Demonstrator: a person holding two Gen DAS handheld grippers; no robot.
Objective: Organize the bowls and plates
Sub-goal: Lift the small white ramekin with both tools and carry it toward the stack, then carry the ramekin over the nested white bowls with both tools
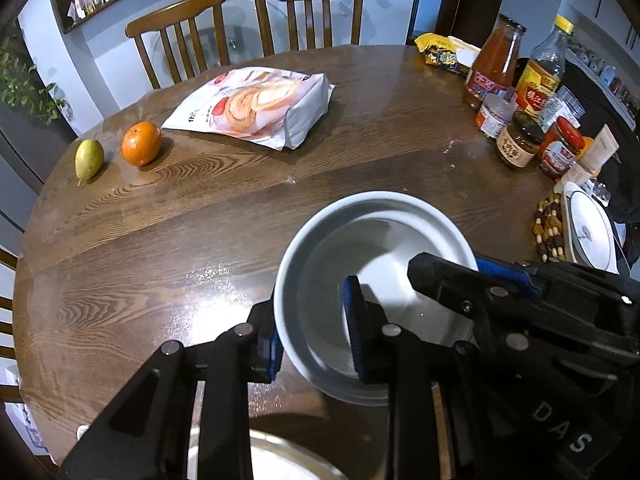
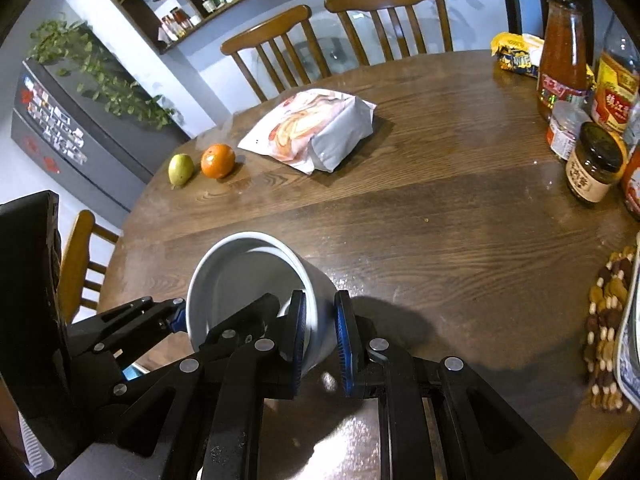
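A deep white bowl [image 1: 372, 264] hangs tilted a little above the round wooden table [image 1: 160, 248], held from two sides. My left gripper [image 1: 314, 340] is shut on its near wall, one blue pad outside and one inside. My right gripper [image 2: 321, 340] is shut on the bowl [image 2: 248, 280] at the opposite wall, again one pad inside and one outside. It reaches in from the right in the left wrist view. A white plate with a dark rim line [image 1: 588, 232] lies at the table's right edge. Another pale dish rim [image 1: 280, 456] shows beneath the left gripper, mostly hidden.
A snack bag [image 1: 260, 104], an orange [image 1: 141, 143] and a pear [image 1: 89, 159] lie at the far left. Sauce bottles and jars [image 1: 516, 100] crowd the right side, with a beaded trivet [image 1: 550, 226] by the plate. Two wooden chairs [image 1: 308, 12] stand behind the table.
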